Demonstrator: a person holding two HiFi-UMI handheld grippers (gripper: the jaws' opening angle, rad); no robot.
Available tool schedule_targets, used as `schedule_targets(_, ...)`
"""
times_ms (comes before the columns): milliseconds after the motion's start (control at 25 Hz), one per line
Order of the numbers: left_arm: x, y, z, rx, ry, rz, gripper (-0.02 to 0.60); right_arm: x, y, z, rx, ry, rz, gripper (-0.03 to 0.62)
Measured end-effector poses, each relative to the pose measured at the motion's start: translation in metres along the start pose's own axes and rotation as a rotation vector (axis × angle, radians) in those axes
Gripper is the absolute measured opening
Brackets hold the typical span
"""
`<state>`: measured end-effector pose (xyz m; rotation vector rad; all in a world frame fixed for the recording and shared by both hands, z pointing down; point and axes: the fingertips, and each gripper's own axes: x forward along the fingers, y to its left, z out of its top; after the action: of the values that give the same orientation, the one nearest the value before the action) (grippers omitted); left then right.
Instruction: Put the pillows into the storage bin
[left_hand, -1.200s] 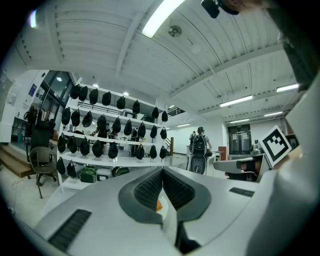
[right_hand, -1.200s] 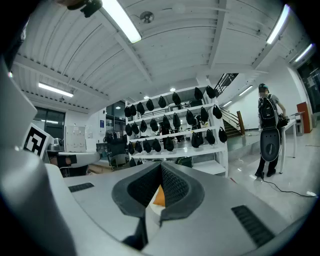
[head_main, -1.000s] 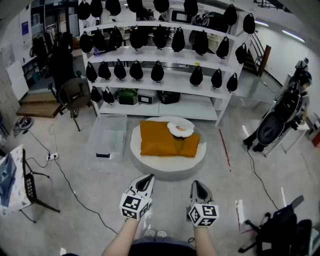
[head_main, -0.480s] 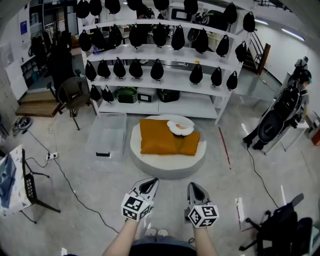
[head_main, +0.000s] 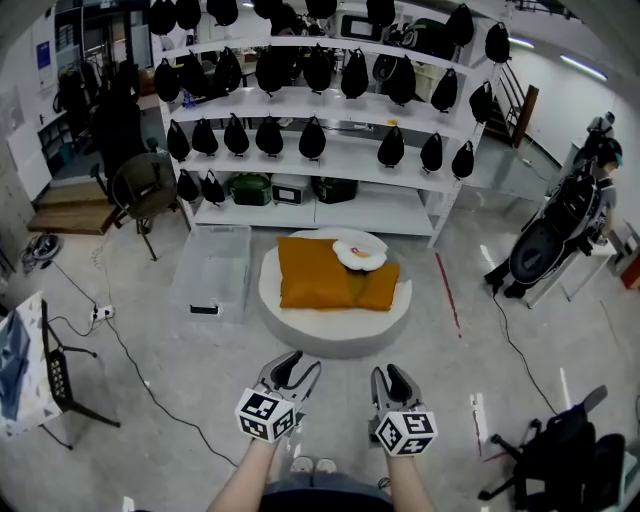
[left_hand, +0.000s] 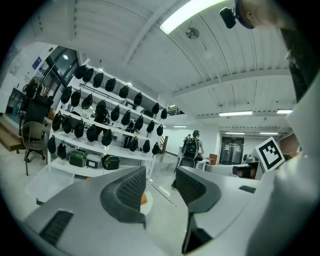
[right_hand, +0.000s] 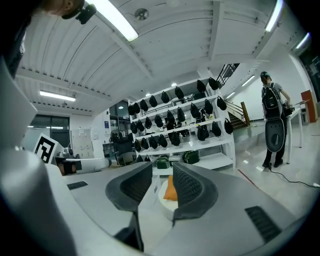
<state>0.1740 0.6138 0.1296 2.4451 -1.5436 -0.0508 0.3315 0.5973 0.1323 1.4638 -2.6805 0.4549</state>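
pillows (head_main: 318, 272) lie on the round pad (head_main: 330, 338), toward its back edge | likely soft, light; i'd pinch a corner | left gripper (head_main: 297, 365), right gripper (head_main: 388, 375): jaws opening, empty | storage bin (head_main: 215, 262) beside pad's left edge

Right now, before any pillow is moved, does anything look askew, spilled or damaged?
Nothing stands out. The orange pillows lie flat on the round white cushion, with a white pillow resting on them, and the clear bin stands upright to its left. The left gripper and right gripper, fingers opening, hold nothing.
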Motion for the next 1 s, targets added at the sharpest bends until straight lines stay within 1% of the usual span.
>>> schedule_targets(80, 0.001, 0.004, 0.001, -0.005, -0.003, 0.002, 0.212, 0.005, 0.000, -0.001, 0.014, 0.003, 0.000, 0.156)
schedule_targets(200, 0.002, 0.012, 0.006, 0.003, -0.009, 0.005, 0.250, 0.014, 0.003, 0.004, 0.036, -0.015, 0.013, 0.193)
schedule_targets(320, 0.001, 0.022, 0.011, 0.012, -0.021, 0.006, 0.267, 0.024, 0.008, 0.009, 0.047, -0.033, 0.021, 0.204)
schedule_targets(480, -0.002, 0.036, 0.018, 0.026, -0.041, 0.005, 0.273, 0.030, 0.015, 0.008, 0.055, -0.051, 0.017, 0.210)
schedule_targets(600, -0.001, 0.047, 0.025, 0.021, -0.057, 0.010, 0.278, 0.034, 0.013, 0.007, 0.069, -0.057, 0.006, 0.210)
schedule_targets(720, 0.003, 0.053, 0.027, 0.020, -0.056, 0.012, 0.278, 0.041, 0.007, 0.011, 0.083, -0.066, -0.007, 0.210)
schedule_targets(840, 0.013, 0.063, 0.026, 0.030, -0.045, 0.012, 0.278, 0.055, 0.001, 0.020, 0.083, -0.083, -0.011, 0.210)
schedule_targets(1000, 0.034, 0.088, 0.029, 0.025, -0.051, 0.025, 0.278, 0.085, -0.007, 0.022, 0.085, -0.083, -0.006, 0.210)
